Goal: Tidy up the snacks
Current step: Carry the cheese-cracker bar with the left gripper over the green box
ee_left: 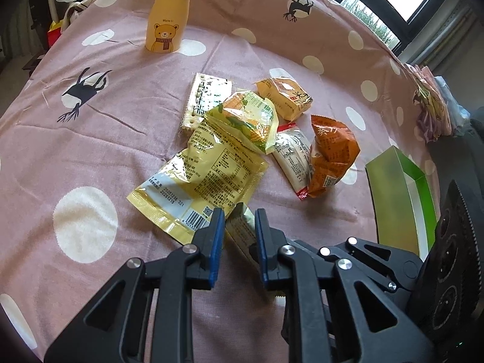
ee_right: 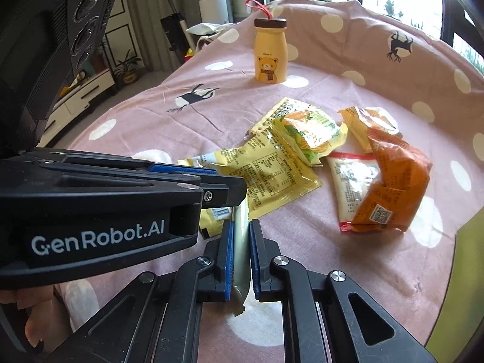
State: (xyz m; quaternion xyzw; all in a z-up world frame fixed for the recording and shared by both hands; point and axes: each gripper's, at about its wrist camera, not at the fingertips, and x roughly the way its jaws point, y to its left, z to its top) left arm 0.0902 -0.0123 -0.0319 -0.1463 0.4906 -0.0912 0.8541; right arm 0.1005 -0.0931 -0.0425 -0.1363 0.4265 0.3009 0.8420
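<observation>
From the left wrist, the left gripper (ee_left: 240,215) is seen parted, its blue ribbed pads either side of a slim pale-green foil sachet (ee_left: 242,230) without clear contact. Just ahead a flat, glossy yellow printed pouch (ee_left: 208,178) is spread on the soft pink dotted cloth (ee_left: 121,139); a stiff green cardboard box (ee_left: 396,193) stands to the right.

From the right wrist, the right gripper (ee_right: 241,227) is clamped on that upright sachet (ee_right: 241,257). A crinkled orange packet (ee_right: 396,181) lies ahead-right, with bare cloth between.
</observation>
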